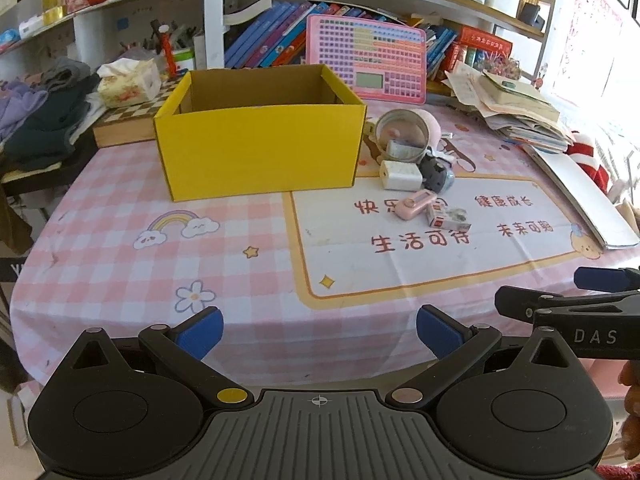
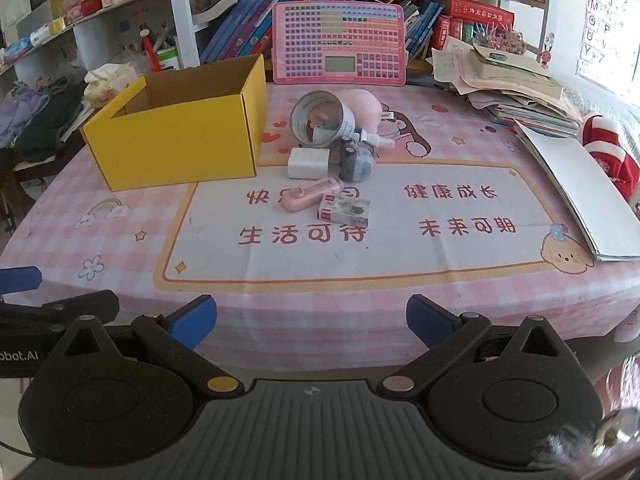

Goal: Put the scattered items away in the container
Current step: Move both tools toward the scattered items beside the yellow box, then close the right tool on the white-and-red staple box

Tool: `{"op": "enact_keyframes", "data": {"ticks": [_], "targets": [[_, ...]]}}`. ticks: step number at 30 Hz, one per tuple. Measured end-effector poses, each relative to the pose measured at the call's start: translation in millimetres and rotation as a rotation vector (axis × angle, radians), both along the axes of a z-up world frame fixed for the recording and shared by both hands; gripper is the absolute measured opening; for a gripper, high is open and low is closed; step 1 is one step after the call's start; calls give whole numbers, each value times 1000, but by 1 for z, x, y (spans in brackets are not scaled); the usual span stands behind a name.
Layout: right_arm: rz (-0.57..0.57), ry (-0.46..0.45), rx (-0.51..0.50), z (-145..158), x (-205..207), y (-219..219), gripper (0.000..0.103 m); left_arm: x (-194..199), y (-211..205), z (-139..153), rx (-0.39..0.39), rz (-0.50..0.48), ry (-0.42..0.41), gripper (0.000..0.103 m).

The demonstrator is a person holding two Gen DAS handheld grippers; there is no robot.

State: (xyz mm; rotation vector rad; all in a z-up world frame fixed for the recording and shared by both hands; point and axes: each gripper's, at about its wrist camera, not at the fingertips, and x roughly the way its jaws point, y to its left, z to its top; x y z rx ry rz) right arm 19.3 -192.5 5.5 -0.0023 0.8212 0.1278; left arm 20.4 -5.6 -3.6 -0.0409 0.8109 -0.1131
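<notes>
Starting at the left of the bench, a heap of dark and purple clothes lies at the edge, with a tissue pack just behind it. Next comes the yellow box, standing upright and open-topped on the pink checked cloth; from both views its inside looks bare cardboard, though the floor of it is hidden.

Right of the box, the scattered things sit in a tight cluster. A tape roll stands on edge, leaning against a pink plush item. In front of the roll lies a white charger block, just beside a dark grey-blue gadget that touches it. A small white bottle pokes out behind the gadget. Nearer the cameras, a pink handheld device lies flat on the printed white panel of the cloth, and a small red-and-white carton lies just beside its right end.

Behind the cluster a pink keyboard-like toy board leans against shelved books. Further right, a pile of papers and booklets rests near the bench edge, and a white folder lies in front of it.

The left tool hovers over the near bench edge with its blue pads spread wide, gripping nothing. The right tool hangs alongside, likewise spread wide and empty, well apart from the cluster.
</notes>
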Motion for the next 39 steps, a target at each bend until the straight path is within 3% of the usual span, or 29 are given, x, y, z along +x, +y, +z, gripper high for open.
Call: {"op": "enact_keyframes", "data": {"ticks": [15,22,26,39], "targets": [[15,46,-15,-9,30,-11,103,24,-17,-3,-15,-28,-12,103],[9,41,-12,-11,52,-19,97,39,-16,-1,-6,31,-57,103],[21,48,-19,-16,70,-21,87,56,-21,-7,13,44,-25,103],[75,97,5,-36,139,-24,80,103,-45,-20,53,-10,76,103]]}}
